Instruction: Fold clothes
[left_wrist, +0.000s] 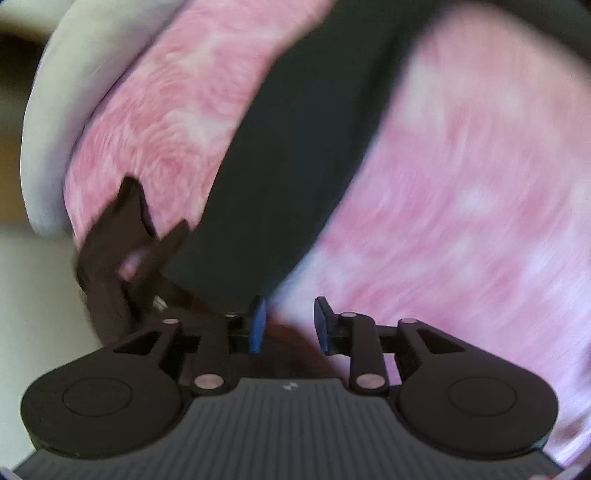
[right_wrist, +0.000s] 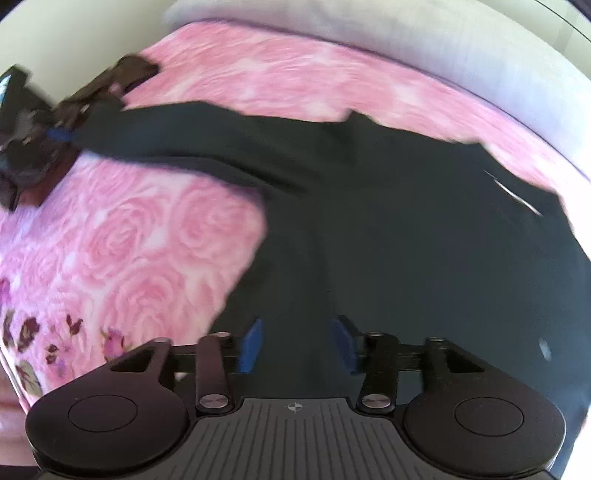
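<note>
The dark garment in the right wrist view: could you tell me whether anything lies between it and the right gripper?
Nothing visible does. The right gripper stands open directly over the dark garment, which is spread on the pink blanket.

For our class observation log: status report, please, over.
Left gripper open at narrow end of dark fabric garment. Right gripper open over its wide part. Garment unfolded on pink rose-patterned bedspread. Nothing blocking.
</note>
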